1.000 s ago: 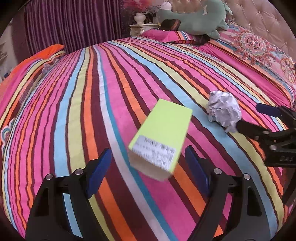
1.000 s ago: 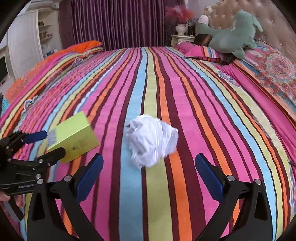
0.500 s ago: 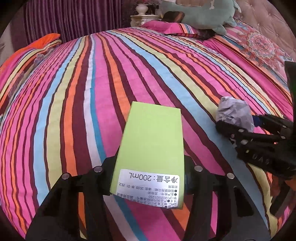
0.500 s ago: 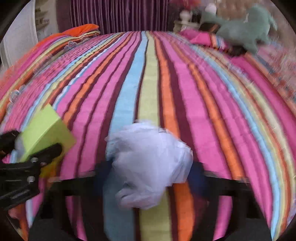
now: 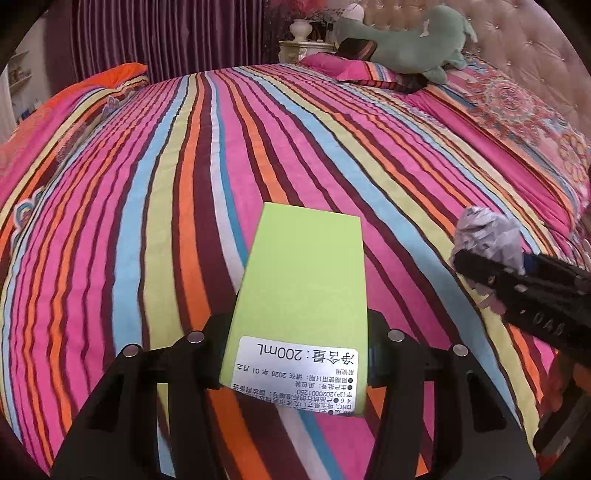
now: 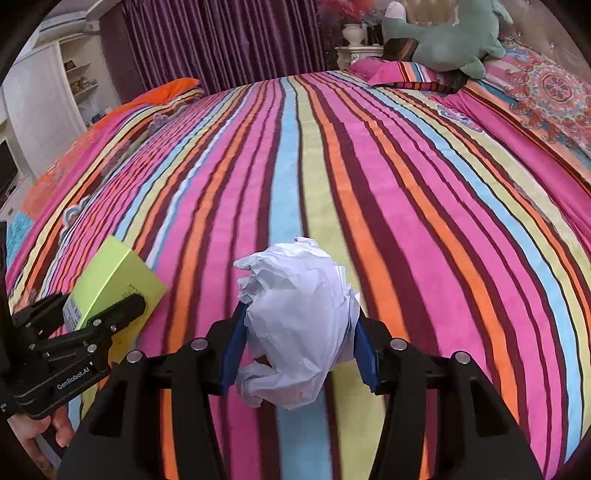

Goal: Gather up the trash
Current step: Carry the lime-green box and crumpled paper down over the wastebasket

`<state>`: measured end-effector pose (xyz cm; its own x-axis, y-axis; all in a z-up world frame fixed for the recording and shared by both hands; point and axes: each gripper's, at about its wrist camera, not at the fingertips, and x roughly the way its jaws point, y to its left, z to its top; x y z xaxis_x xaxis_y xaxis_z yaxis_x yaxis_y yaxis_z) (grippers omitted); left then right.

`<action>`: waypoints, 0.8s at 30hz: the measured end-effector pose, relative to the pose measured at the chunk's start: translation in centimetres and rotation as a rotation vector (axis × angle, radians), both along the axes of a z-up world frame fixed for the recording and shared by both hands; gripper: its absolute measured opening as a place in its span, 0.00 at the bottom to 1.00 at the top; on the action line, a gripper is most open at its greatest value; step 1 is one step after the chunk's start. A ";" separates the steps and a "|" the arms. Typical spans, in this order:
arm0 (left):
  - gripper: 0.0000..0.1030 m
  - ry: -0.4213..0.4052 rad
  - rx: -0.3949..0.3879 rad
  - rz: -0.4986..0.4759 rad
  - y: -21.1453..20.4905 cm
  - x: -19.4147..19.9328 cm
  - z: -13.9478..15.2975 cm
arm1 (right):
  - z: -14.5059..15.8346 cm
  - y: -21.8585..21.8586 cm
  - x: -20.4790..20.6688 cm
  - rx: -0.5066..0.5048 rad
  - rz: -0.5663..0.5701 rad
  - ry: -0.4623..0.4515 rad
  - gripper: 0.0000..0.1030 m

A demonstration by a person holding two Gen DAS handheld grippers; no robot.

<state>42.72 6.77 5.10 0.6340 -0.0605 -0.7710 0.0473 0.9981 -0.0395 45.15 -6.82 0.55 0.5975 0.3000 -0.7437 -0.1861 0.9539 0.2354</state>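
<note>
Change since 1 s ago: both grippers were wide apart in front of their items; now each one has closed on its item and carries it above the bed.
Left gripper [image 5: 297,354]: fingers narrow, pressed on the 2 long sides of the green box [image 5: 301,291]; also visible in the right wrist view [image 6: 107,314].
Green box: a flat lime carton, its white label with "200mL" turned to the camera and upside down; it points away from the camera over the striped bedspread [image 5: 184,184].
Right gripper [image 6: 297,354]: fingers narrow, the blue pads [image 6: 232,347] squeeze the paper ball [image 6: 299,321] from both sides.
Paper ball: crumpled white paper, bulging above and below the pads, over the bedspread [image 6: 406,184]; in the left wrist view it [image 5: 487,236] is to the right of the green box, well apart from it.
Relative to the green box: the right gripper [image 5: 491,267] is at its right, at about the same height.
Far from the green box: a green plush toy [image 5: 406,40] lies on the pillows [image 5: 354,70] at the head of the bed, beside a purple curtain [image 5: 166,33].
Hand: part of a hand [image 6: 48,434] shows under the left gripper.
</note>
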 end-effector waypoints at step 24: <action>0.49 0.004 -0.042 0.051 -2.6 -24.3 0.0 | 1.2 -1.8 -20.4 0.168 -0.010 0.000 0.48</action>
<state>18.45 4.19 5.15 0.6341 -0.0604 -0.7709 -0.0039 0.9967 -0.0813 24.71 -8.62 1.74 0.6012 0.4144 -0.6832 -0.1771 0.9028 0.3919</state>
